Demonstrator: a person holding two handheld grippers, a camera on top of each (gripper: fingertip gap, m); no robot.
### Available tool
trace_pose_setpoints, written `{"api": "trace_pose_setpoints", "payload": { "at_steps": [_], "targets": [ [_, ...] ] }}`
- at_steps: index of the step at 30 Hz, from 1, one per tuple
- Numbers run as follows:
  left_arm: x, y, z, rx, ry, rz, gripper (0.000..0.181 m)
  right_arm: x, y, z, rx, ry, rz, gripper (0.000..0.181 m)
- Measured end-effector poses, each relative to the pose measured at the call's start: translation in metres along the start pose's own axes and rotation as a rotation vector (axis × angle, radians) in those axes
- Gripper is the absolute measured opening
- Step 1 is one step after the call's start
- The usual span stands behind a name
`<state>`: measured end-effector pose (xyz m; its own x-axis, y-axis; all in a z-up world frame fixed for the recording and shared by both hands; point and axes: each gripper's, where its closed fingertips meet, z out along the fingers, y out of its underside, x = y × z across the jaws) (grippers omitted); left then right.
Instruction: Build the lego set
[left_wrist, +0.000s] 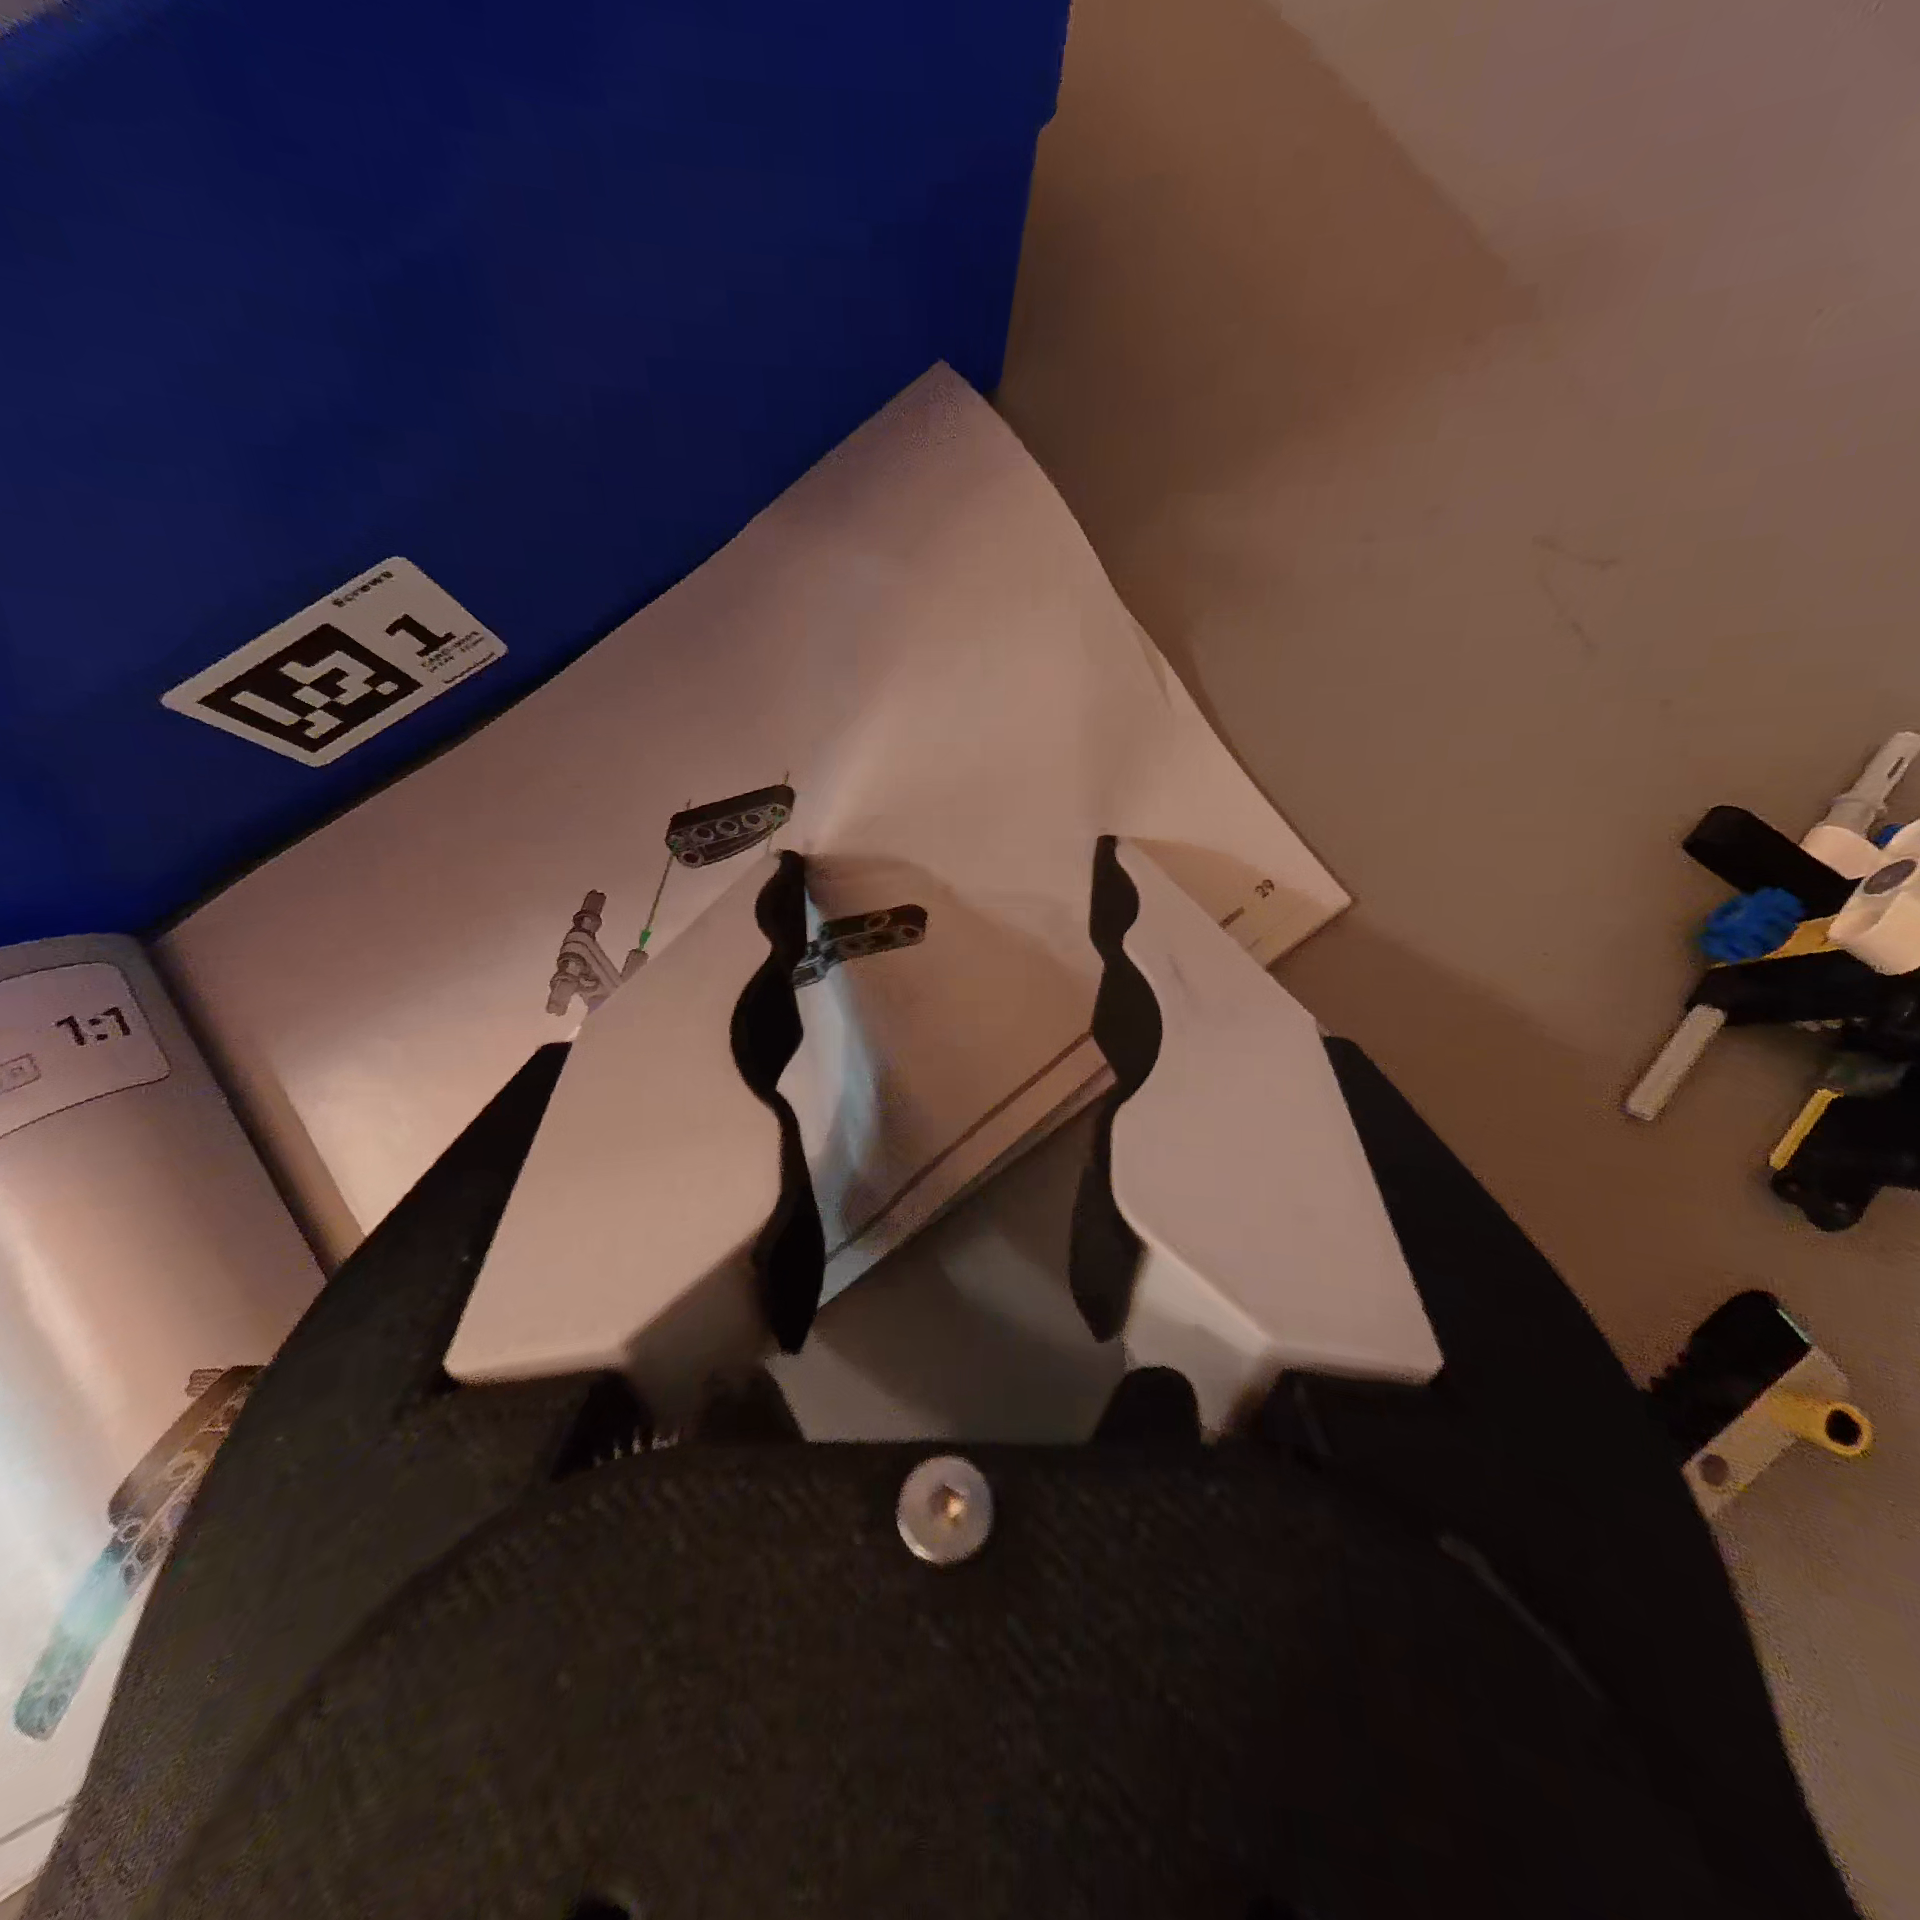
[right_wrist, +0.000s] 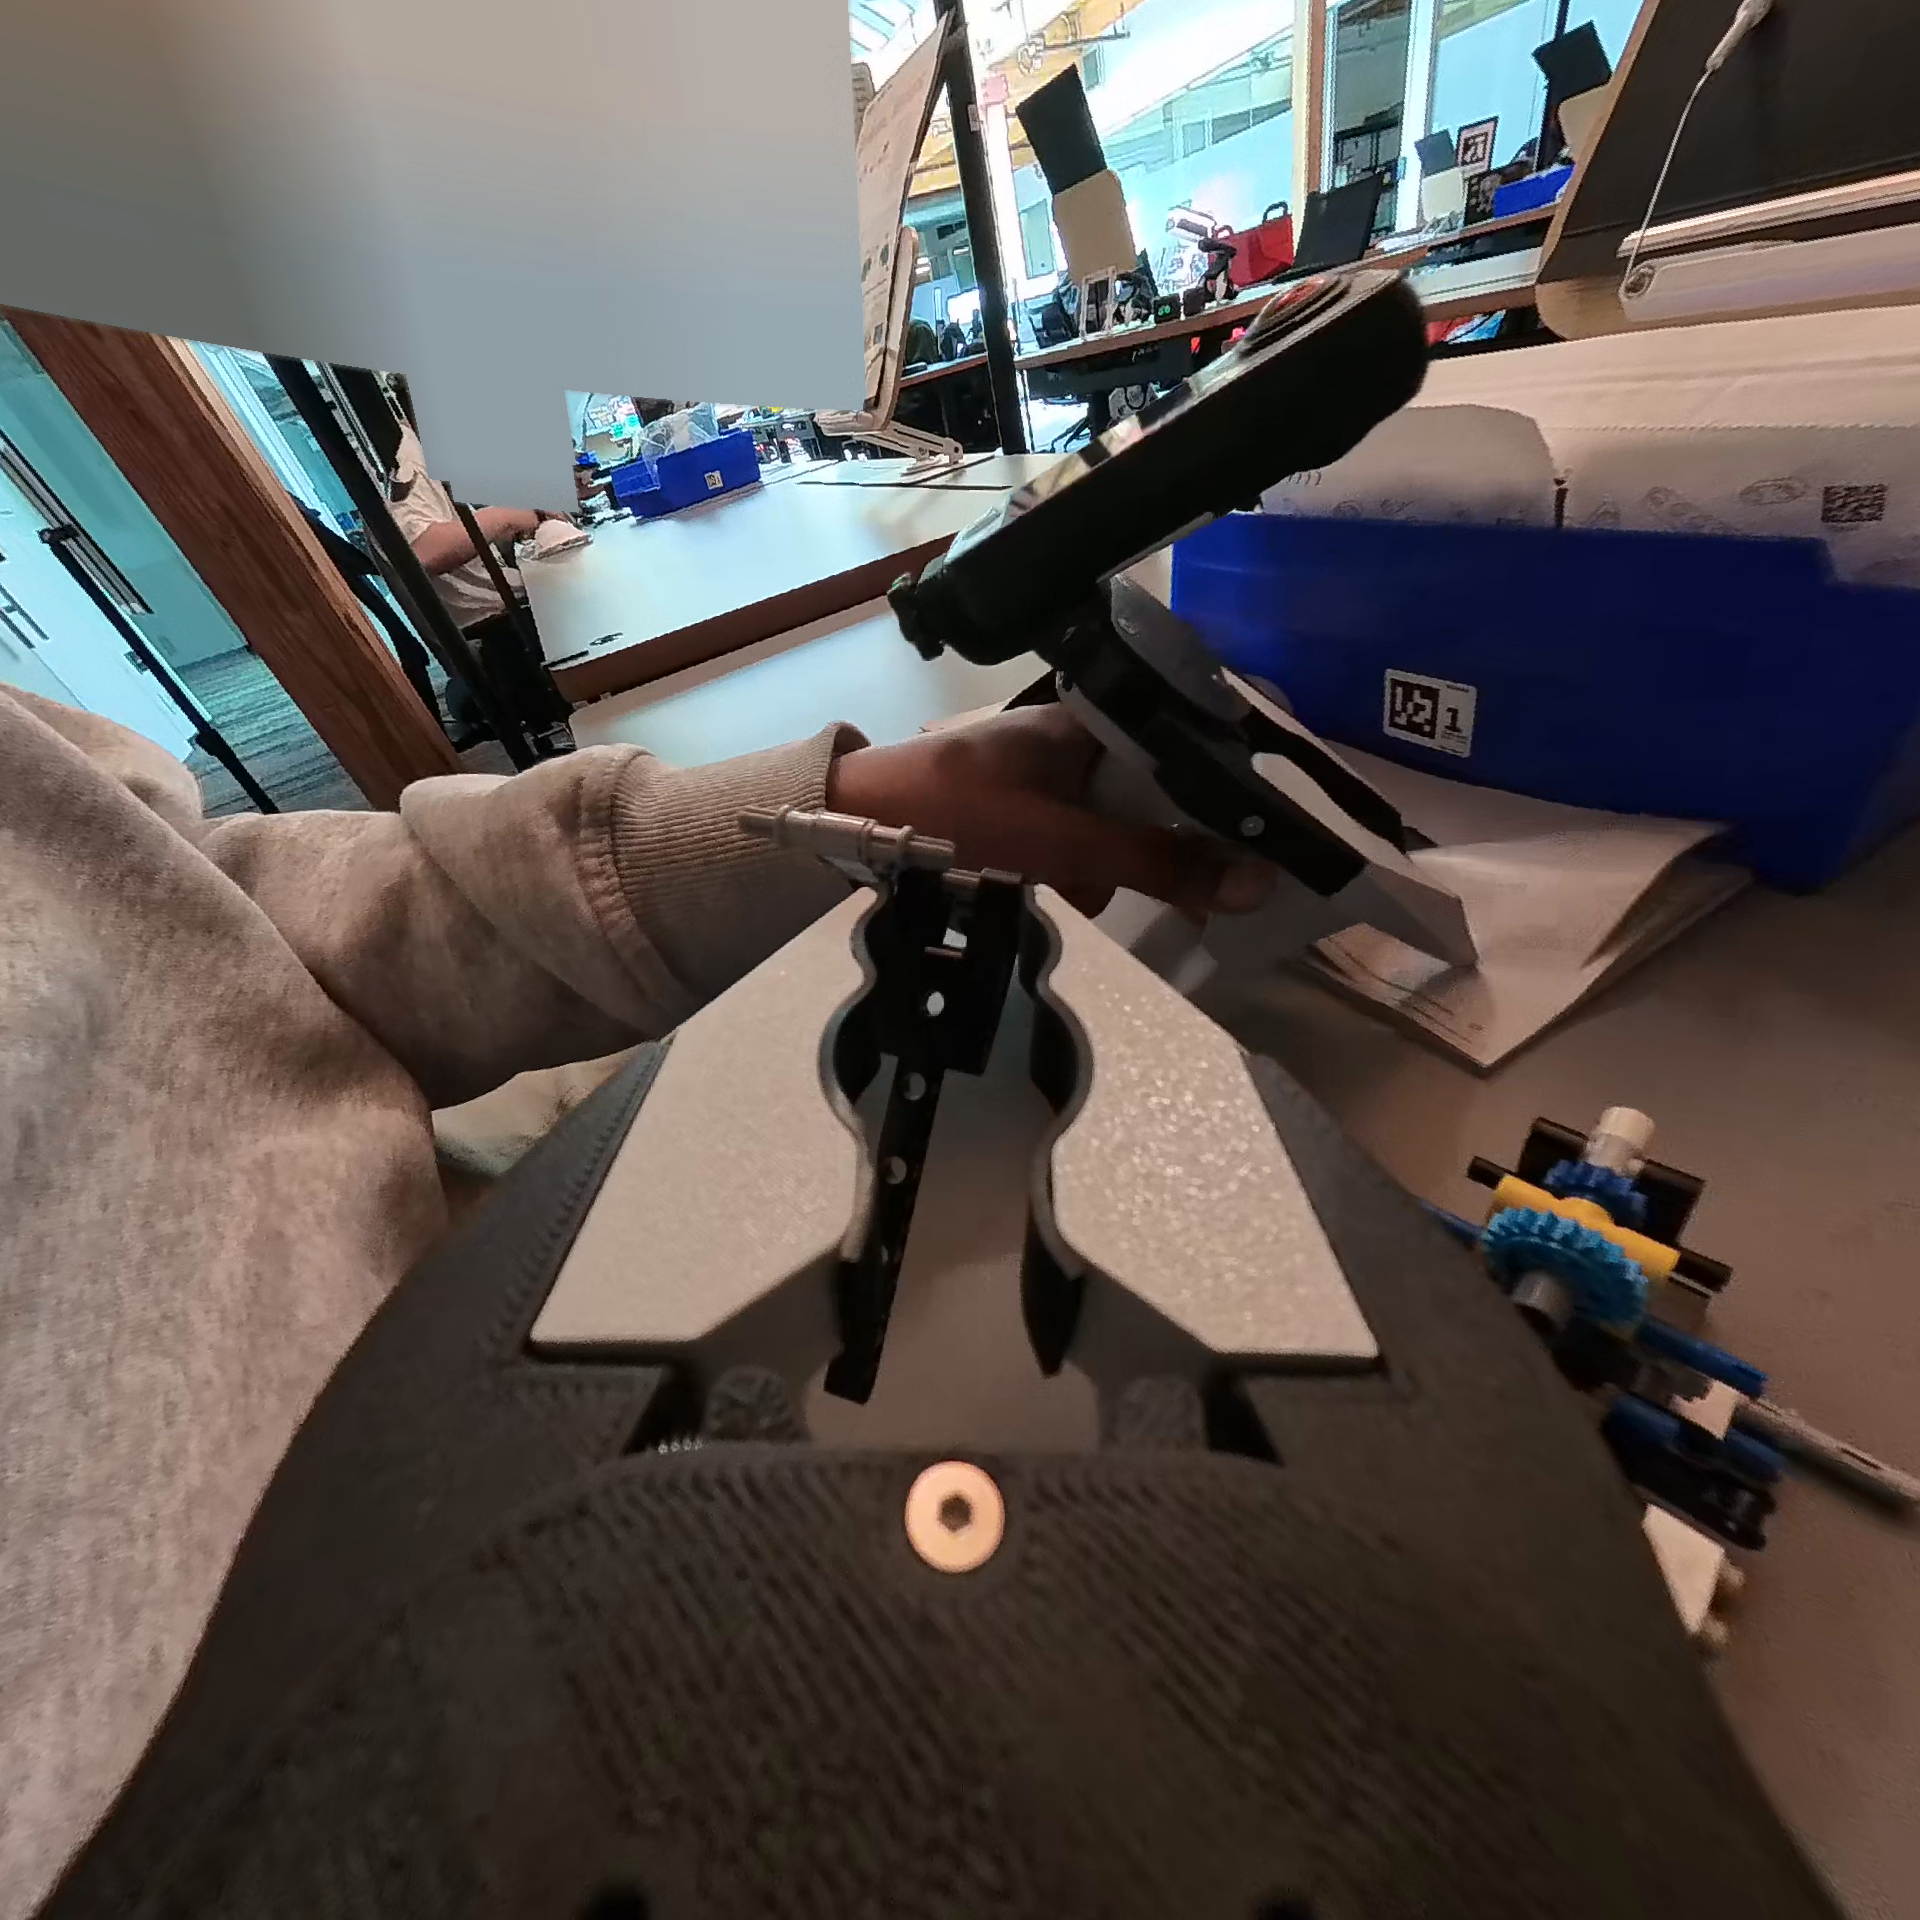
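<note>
Beige tabletop (left_wrist: 1455, 416), open-plan office; left hand-held gripper (left_wrist: 945, 847) apart, right hand-held gripper (right_wrist: 940, 894) seemingly clamping black beam (right_wrist: 914, 1049)

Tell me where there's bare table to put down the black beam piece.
Bare table lies right of the blue bin, beyond the open instruction booklet. It is crowded lower right around the partial lego build and loose pieces.

I see a white sticker (left_wrist: 332, 665) with a black square code and small print on the blue bin (left_wrist: 468, 312). The open instruction booklet (left_wrist: 935, 644) carries a corner page number and a boxed scale mark. A white box (right_wrist: 1714, 457) behind the bin bears a printed code.
</note>
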<state>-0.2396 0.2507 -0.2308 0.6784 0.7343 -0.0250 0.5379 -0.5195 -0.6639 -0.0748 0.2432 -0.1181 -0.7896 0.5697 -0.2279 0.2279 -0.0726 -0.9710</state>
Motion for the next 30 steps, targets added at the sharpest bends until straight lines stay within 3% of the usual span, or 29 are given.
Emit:
{"api": "trace_pose_setpoints", "payload": {
  "at_steps": [9, 18, 24, 27, 30],
  "targets": [
    [-0.021, 0.001, -0.004, 0.02, -0.033, -0.064, 0.008, 0.0, 0.0, 0.0, -0.002, 0.003, -0.009, 0.023],
    [-0.042, -0.01, -0.039, 0.18, 0.073, -0.244, 0.0, 0.001, 0.001, 0.001, -0.005, 0.002, -0.002, 0.023],
    [-0.088, -0.016, -0.104, 0.403, 0.196, -0.472, 0.0, 0.0, 0.001, 0.001, -0.004, 0.0, 0.003, 0.023],
    [-0.13, 0.004, -0.132, 0.455, 0.242, -0.627, 0.0, 0.0, 0.002, 0.002, -0.007, 0.0, 0.001, 0.022],
    [-0.169, 0.045, -0.137, 0.404, 0.173, -0.679, 0.005, -0.001, 0.003, 0.003, -0.011, -0.003, 0.001, 0.023]
  ]
}}
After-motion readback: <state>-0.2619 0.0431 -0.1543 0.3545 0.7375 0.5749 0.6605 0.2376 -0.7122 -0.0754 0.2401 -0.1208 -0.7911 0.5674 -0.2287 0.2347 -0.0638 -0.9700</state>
